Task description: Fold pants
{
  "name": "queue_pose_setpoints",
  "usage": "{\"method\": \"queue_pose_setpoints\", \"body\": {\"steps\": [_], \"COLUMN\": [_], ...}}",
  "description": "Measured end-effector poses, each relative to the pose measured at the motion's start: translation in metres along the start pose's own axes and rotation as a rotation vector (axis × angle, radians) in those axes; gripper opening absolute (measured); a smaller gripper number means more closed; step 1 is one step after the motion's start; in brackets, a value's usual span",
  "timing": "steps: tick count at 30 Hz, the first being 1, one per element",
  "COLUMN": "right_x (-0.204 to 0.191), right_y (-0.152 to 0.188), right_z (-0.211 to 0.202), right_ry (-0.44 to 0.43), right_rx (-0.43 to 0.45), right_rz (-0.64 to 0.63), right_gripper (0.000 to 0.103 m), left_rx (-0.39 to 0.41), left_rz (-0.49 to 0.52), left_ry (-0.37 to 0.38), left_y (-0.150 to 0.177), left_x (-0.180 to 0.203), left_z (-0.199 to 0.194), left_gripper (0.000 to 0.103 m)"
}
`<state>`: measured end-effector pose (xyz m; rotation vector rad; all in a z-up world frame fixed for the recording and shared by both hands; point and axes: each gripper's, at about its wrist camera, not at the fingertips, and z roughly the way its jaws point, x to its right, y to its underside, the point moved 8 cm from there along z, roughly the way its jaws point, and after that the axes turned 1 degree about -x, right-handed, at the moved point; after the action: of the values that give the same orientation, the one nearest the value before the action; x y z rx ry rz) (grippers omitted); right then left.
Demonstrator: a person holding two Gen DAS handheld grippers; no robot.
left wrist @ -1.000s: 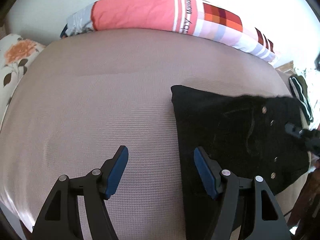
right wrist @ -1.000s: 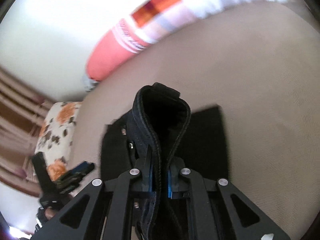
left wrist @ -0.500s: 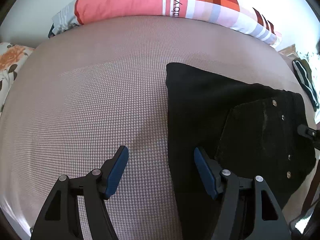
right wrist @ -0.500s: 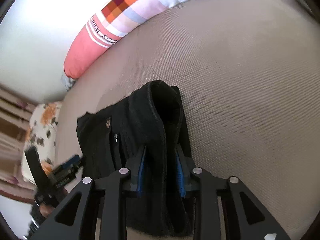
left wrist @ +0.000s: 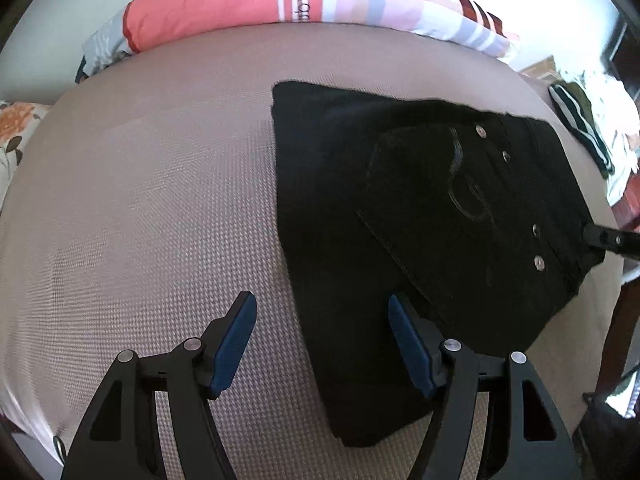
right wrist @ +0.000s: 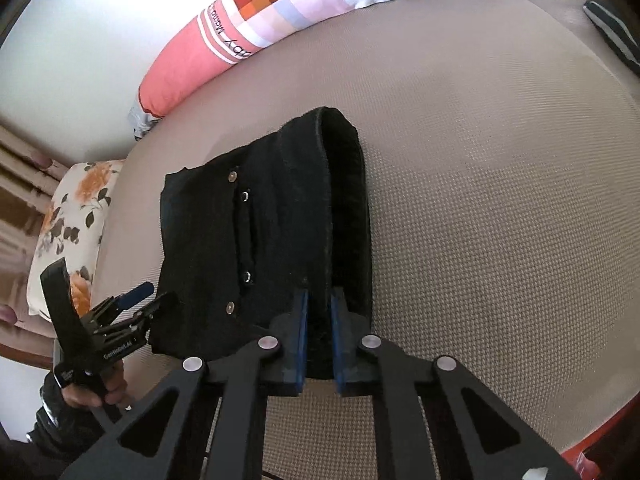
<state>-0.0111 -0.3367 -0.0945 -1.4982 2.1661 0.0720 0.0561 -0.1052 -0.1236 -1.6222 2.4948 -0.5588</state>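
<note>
Black pants (left wrist: 420, 216) lie folded on the beige bed cover (left wrist: 152, 208), waistband with metal studs on top at the right. My left gripper (left wrist: 320, 340) is open and empty, low over the pants' near left edge. In the right wrist view my right gripper (right wrist: 319, 336) is shut on the waistband edge of the pants (right wrist: 256, 240). The left gripper (right wrist: 132, 304) shows there at the lower left, held by a gloved hand. The right gripper's tip (left wrist: 600, 236) shows at the pants' right edge in the left wrist view.
A long pink and checked bolster pillow (left wrist: 280, 0) lies along the far edge by the white wall. A floral pillow (right wrist: 68, 232) sits at the left end. A dark striped garment (left wrist: 580, 124) lies at the far right.
The right gripper has lowered the raised waistband part onto the pants, which now lie flatter. The left gripper has stayed open and shifted a little over the pants' left edge.
</note>
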Motion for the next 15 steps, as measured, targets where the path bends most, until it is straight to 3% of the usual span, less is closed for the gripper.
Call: {"method": "queue_pose_setpoints", "body": {"steps": [7, 15], "right_x": [0.007, 0.014], "right_y": [0.018, 0.014], "right_z": [0.005, 0.012], "right_ry": [0.070, 0.072], "right_rx": [-0.015, -0.025], "right_rz": [-0.022, -0.005], "right_gripper": [0.007, 0.010], "left_rx": [-0.016, -0.004], "left_rz": [-0.019, -0.014], "left_ry": [0.041, 0.015], "left_y": [0.012, 0.009], "left_x": [0.000, 0.001], "left_z": [0.003, 0.003], "left_gripper": [0.069, 0.071]}}
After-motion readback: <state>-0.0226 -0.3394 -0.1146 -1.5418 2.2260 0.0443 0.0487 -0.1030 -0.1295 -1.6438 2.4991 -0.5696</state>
